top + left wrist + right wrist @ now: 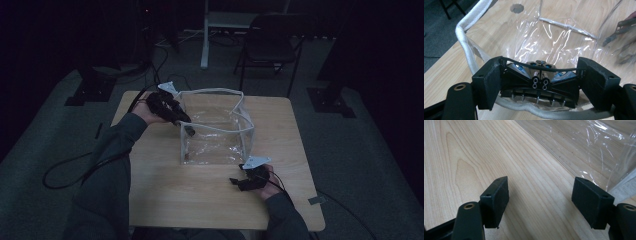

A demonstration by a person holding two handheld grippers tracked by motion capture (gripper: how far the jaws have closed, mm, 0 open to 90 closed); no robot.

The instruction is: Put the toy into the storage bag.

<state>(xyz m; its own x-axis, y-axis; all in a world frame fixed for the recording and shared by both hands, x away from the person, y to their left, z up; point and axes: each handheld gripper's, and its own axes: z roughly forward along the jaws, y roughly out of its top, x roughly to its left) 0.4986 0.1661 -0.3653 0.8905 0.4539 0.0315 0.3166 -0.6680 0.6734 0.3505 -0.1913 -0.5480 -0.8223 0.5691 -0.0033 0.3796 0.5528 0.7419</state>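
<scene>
Left gripper (537, 82) holding black clip, over clear bag (554, 37) – wooden table (461, 152)

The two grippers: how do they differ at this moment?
The left gripper is at the clear bag, its jaws over the white rim, with a black object between them; the right gripper has nothing between its jaws. The left is at the bag's far left corner; the right rests on the table by the near right corner. Both have black jaws standing wide apart.

High view overlooks table (210, 200); claw views sit close above it.
</scene>
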